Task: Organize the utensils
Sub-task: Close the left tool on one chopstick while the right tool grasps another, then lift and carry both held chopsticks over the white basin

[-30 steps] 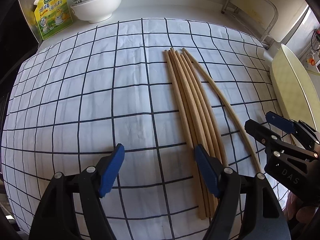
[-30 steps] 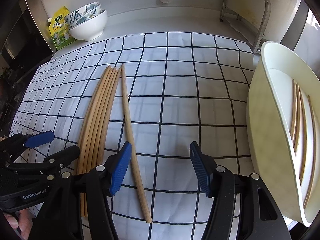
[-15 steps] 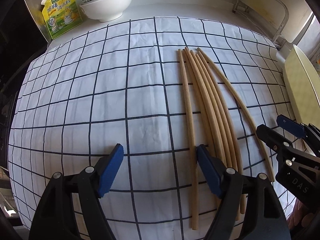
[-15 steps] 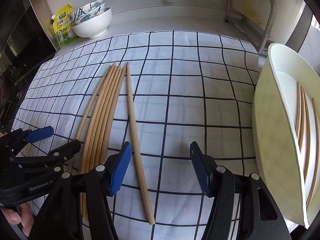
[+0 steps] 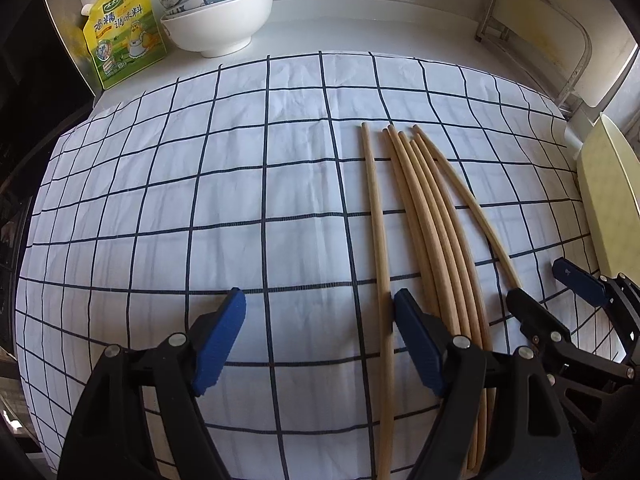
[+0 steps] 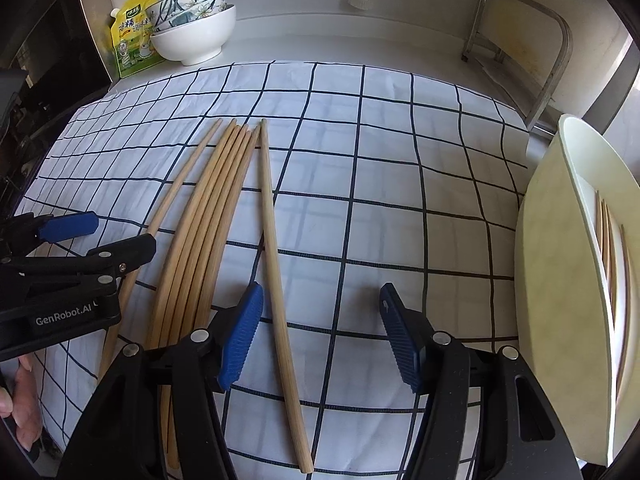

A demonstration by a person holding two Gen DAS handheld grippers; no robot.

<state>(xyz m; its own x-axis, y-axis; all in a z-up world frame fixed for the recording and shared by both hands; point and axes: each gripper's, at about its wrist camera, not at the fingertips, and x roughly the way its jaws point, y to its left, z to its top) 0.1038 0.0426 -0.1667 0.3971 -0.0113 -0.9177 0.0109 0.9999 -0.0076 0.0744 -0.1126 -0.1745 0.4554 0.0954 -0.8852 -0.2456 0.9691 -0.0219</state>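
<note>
Several wooden chopsticks lie lengthwise on a checked cloth [image 5: 200, 200]. A tight bundle [image 5: 432, 240] [image 6: 208, 220] has one stray chopstick on each side. My left gripper [image 5: 318, 312] [image 6: 116, 234] points down at the cloth, its jaws wide but closing. The left stray chopstick [image 5: 374, 216] [image 6: 172, 200] runs between them beside the right finger, with no pad pressing it. My right gripper [image 6: 320, 304] [image 5: 544, 286] is also closing. The right stray chopstick [image 6: 272, 240] [image 5: 480, 216] lies between its jaws by the left finger, ungripped.
A cream tray [image 6: 552, 260] [image 5: 608, 208] at the right edge holds several chopsticks [image 6: 608, 240]. Stacked bowls [image 5: 218, 20] and a yellow seasoning pouch [image 5: 124, 32] stand at the back left. A metal rack [image 5: 532, 40] stands at the back right. A hand [image 6: 24, 392] holds the left gripper.
The left gripper has shifted left across the cloth. The leftmost chopstick has parted from the bundle and now lies apart, inside the left jaws. The right gripper has barely moved.
</note>
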